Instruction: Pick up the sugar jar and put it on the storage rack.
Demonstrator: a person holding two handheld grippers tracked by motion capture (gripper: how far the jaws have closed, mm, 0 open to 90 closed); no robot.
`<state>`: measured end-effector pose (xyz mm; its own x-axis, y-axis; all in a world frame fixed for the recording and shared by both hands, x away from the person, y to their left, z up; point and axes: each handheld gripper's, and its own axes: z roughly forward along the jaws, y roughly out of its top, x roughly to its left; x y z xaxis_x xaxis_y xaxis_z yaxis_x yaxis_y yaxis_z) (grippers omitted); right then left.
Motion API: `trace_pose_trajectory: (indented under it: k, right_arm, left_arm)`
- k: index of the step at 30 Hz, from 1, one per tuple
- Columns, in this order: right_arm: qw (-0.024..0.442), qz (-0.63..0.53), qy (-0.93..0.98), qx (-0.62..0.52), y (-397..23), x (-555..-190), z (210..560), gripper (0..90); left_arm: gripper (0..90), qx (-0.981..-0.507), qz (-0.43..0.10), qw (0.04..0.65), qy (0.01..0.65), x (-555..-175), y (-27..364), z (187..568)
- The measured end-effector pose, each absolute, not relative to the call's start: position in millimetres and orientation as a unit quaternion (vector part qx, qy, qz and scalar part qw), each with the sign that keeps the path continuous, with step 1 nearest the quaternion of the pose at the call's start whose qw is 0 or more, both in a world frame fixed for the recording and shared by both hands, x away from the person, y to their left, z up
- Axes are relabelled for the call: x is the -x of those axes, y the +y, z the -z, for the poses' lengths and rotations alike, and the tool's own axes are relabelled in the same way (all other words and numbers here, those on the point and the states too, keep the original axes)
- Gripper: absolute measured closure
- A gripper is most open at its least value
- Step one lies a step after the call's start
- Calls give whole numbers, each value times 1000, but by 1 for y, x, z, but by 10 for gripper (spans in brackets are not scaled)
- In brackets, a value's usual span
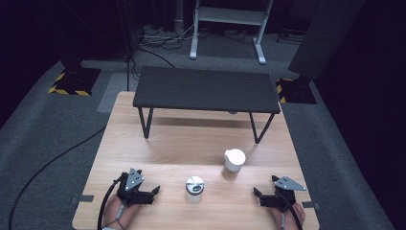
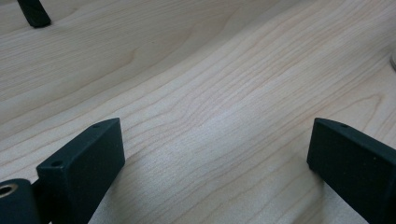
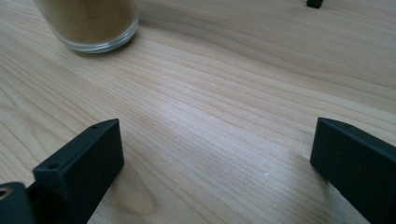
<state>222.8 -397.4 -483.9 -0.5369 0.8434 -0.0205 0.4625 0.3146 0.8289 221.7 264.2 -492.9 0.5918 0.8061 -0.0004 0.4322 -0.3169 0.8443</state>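
Observation:
A glass jar with a white lid (image 1: 234,163) and brown contents stands right of the table's middle; its base (image 3: 88,25) shows at the top left of the right gripper view. A shorter jar with a silver lid (image 1: 195,189) stands near the front edge, between the two grippers. My left gripper (image 1: 153,194) rests on the wood to the left of the silver-lidded jar, open, jaws wide apart over bare wood (image 2: 215,154). My right gripper (image 1: 258,196) lies at the front right, open, with nothing between its jaws (image 3: 217,154).
A low black bench (image 1: 206,89) on thin legs stands across the back of the wooden table (image 1: 158,143). One of its feet (image 2: 33,13) shows far ahead of the left gripper, another foot (image 3: 315,3) ahead of the right. Cables lie on the grey floor.

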Motion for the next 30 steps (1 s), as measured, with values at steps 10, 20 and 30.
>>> trace_pose_trajectory:
  k: [10,20,30]
  right_arm:
    - [234,-407,776,-420,-397,-223,484,23]
    - [234,-407,775,-422,-397,-223,484,23]
    - [236,-406,774,-425,-396,-224,484,24]
  left_arm:
    - [39,-782,-217,430,395,-222,264,493]
    - [40,-782,-219,429,397,-221,264,493]
    - [4,-796,-203,413,394,-225,260,483]
